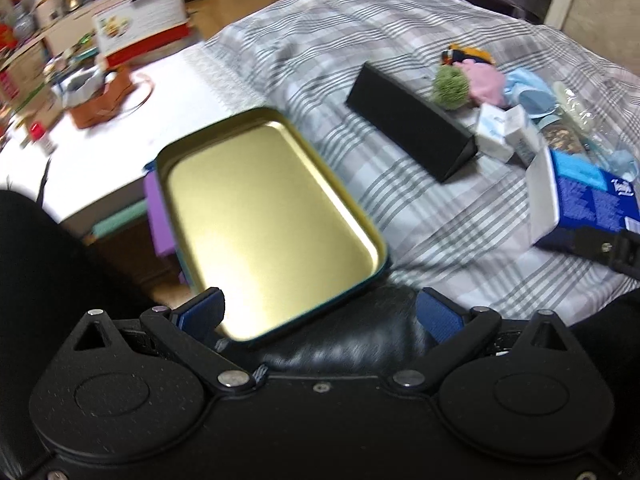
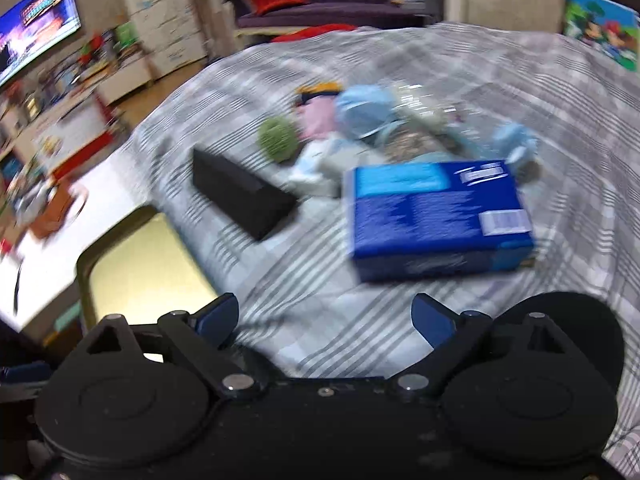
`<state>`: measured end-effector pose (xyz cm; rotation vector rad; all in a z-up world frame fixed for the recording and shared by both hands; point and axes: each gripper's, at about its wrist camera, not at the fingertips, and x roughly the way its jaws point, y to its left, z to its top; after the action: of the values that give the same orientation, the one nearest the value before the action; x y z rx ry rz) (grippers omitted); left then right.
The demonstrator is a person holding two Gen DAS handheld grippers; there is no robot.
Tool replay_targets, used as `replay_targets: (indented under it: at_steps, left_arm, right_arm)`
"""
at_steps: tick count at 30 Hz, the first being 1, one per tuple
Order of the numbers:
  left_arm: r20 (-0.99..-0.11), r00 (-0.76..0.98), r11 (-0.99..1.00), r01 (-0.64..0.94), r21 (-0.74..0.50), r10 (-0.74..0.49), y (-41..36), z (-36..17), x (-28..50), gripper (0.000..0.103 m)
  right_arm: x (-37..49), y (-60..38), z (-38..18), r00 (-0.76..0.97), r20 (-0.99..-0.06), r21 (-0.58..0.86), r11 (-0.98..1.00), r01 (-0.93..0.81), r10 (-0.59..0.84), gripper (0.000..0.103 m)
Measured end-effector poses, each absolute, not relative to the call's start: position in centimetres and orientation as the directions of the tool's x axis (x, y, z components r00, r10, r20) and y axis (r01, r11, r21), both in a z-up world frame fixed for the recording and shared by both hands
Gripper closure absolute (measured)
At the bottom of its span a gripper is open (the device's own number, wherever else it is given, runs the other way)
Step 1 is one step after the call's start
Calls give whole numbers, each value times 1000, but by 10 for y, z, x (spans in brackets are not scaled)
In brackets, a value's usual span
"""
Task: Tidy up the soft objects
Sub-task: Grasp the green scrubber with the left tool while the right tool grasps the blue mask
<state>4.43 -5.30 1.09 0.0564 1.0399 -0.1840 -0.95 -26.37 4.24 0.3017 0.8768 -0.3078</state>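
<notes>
Left gripper (image 1: 320, 312): jaws wide, empty.
Right gripper (image 2: 324, 316): jaws wide, empty.
Gold rectangular metal tin (image 1: 264, 216): bed's (image 1: 420, 216) near-left edge.
Fuzzy green ball (image 1: 450, 90): mid-bed.

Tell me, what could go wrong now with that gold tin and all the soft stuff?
The gold tin sits at the edge of the striped blanket, partly past it, so a bump from the left tool might tip it off.
The green fuzzy ball and pink cloth lie in a crowded pile, so the open right tool might grab the wrong thing.
The black box lies between pile and tin and could get knocked.
</notes>
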Motion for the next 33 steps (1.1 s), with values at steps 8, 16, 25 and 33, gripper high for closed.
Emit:
replay_targets:
  at_steps: [8, 16, 25, 33]
  left_arm:
    - [-855, 486, 960, 275, -44, -178, -92, 21, 88, 5]
    - [-863, 464, 942, 332, -39, -199, -129, 18, 142, 5]
    - [-876, 443, 933, 359, -24, -193, -166, 17, 202, 9]
    - [-885, 427, 918, 398, -2, -186, -192, 10, 242, 9]
  right_arm:
    - [4, -357, 46, 545, -787, 114, 801, 588, -288, 17]
    - [23, -453, 41, 440, -807, 123, 617, 777, -393, 29]
    - [68, -508, 21, 384, -859, 214, 445, 870, -338, 31]
    - [109, -506, -3, 359, -872, 186, 453, 872, -333, 30]
